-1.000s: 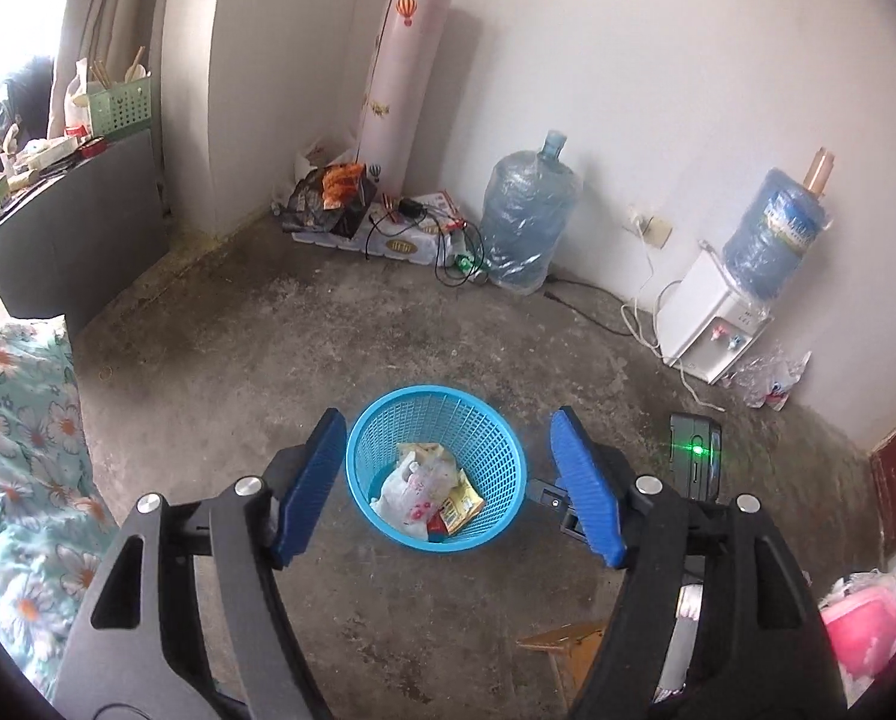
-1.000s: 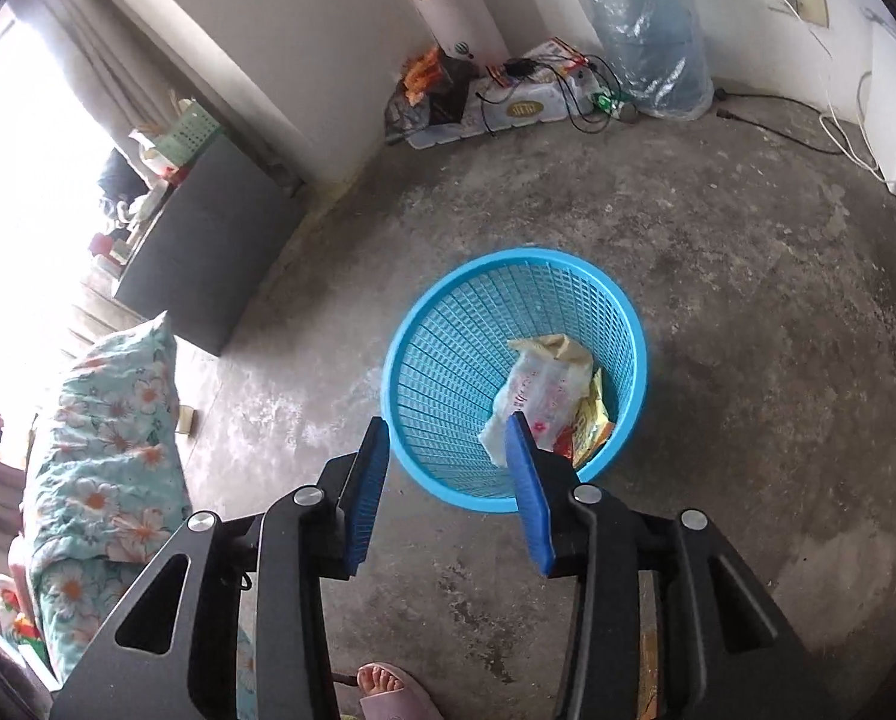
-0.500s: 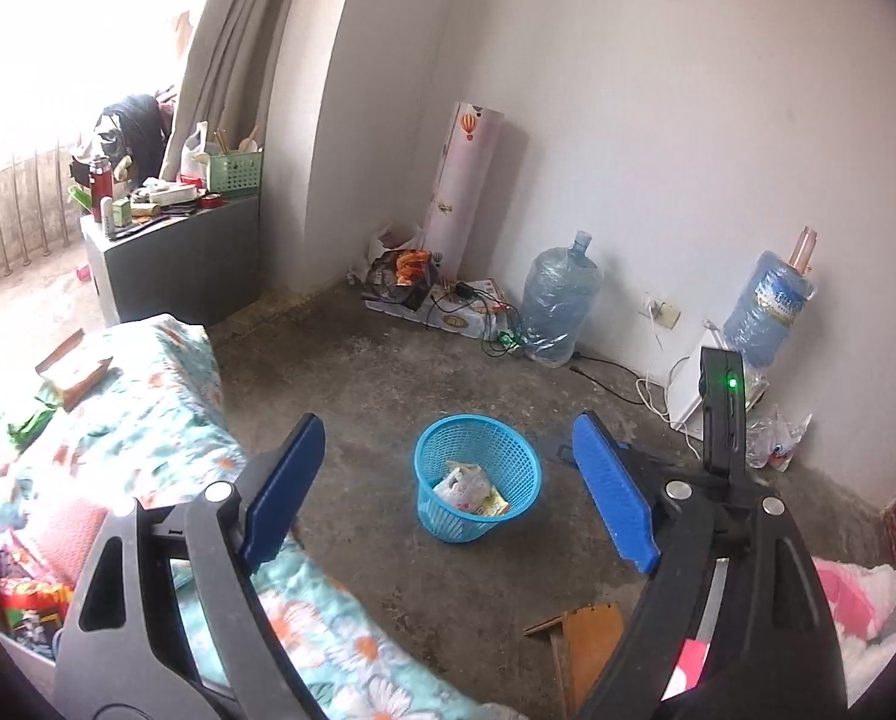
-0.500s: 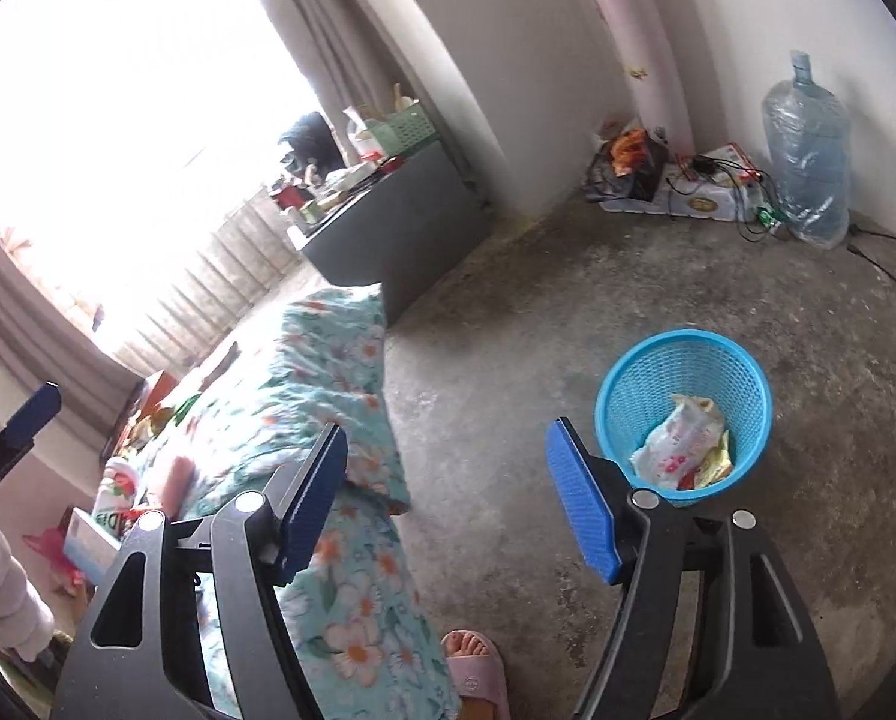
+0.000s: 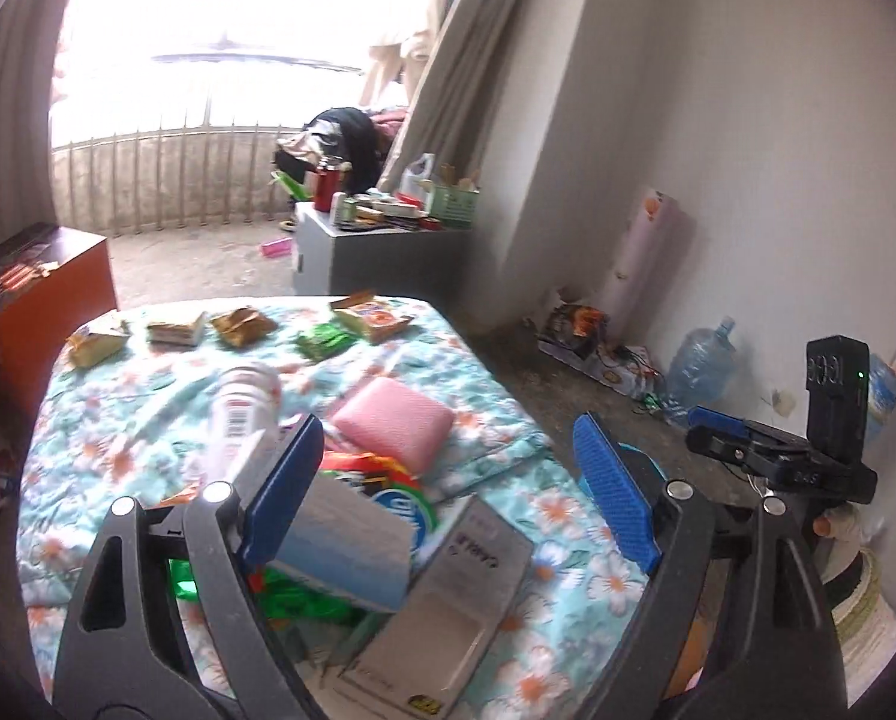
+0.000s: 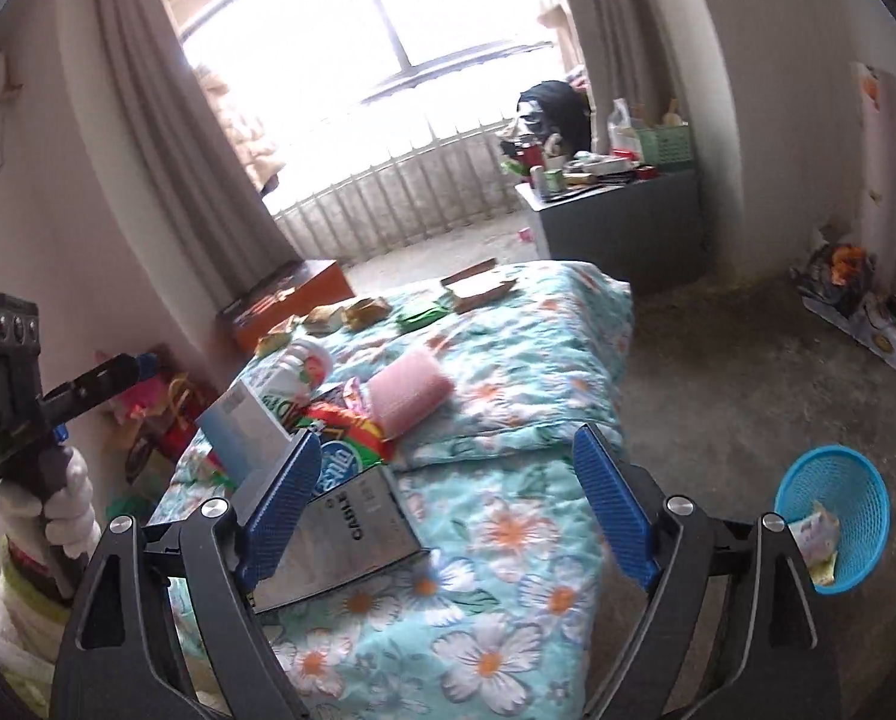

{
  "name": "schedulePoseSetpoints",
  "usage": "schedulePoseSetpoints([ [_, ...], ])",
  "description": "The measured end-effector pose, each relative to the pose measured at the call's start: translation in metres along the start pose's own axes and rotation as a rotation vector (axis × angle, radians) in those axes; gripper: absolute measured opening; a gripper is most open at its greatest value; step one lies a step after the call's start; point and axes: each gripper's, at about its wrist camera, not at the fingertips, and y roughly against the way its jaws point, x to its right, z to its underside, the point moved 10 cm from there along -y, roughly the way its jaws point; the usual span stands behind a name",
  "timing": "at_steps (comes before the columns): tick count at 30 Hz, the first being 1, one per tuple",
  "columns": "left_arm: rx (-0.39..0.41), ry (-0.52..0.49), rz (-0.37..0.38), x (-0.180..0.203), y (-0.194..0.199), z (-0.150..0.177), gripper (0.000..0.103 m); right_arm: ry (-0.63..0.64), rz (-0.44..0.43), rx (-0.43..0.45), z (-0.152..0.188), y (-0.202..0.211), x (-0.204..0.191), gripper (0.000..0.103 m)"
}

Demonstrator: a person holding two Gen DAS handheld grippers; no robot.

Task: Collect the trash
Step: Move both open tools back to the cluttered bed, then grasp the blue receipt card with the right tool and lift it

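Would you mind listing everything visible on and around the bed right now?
Bedspread: one, teal floral, on the bed.
Pink pouch: one, mid-bed.
Grey box: one, lettered, near edge.
Snack packets: several, brown and green, far end.
White bottle: one, lying down.
Blue basket: one, on the floor, holding wrappers.
Grey cabinet: one, cluttered, by the window.
Water jug: one, by the wall.
Left gripper: open.
Right gripper: open.

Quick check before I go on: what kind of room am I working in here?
Most likely a lived-in bedroom. A bed with a floral quilt littered with wrappers fills the middle, curtains frame a barred window, and a blue trash basket sits on the bare concrete floor.
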Motion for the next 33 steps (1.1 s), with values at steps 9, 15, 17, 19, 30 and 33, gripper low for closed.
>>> schedulePoseSetpoints([
  [9, 0.011, 0.213, -0.113, -0.111, 0.027, 0.025, 0.081, 0.361, -0.217, -0.128, 0.02, -0.076, -0.149, 0.095],
  [15, -0.012, 0.271, -0.096, -0.137, 0.026, 0.044, 0.081, 0.539, -0.223, -0.23, 0.042, -0.127, -0.19, 0.095],
  [17, -0.019, 0.282, -0.089, -0.143, 0.024, 0.05, 0.081, 0.563, -0.226, -0.258, 0.047, -0.144, -0.196, 0.095],
  [19, -0.028, 0.287, -0.08, -0.148, 0.021, 0.055, 0.081, 0.569, -0.23, -0.291, 0.05, -0.16, -0.197, 0.095],
  [30, -0.043, 0.289, -0.054, -0.159, 0.007, 0.064, 0.081, 0.505, -0.264, -0.36, 0.057, -0.202, -0.195, 0.086],
  [33, -0.044, 0.292, -0.054, -0.16, 0.005, 0.064, 0.081, 0.468, -0.275, -0.358, 0.057, -0.203, -0.194, 0.076],
])
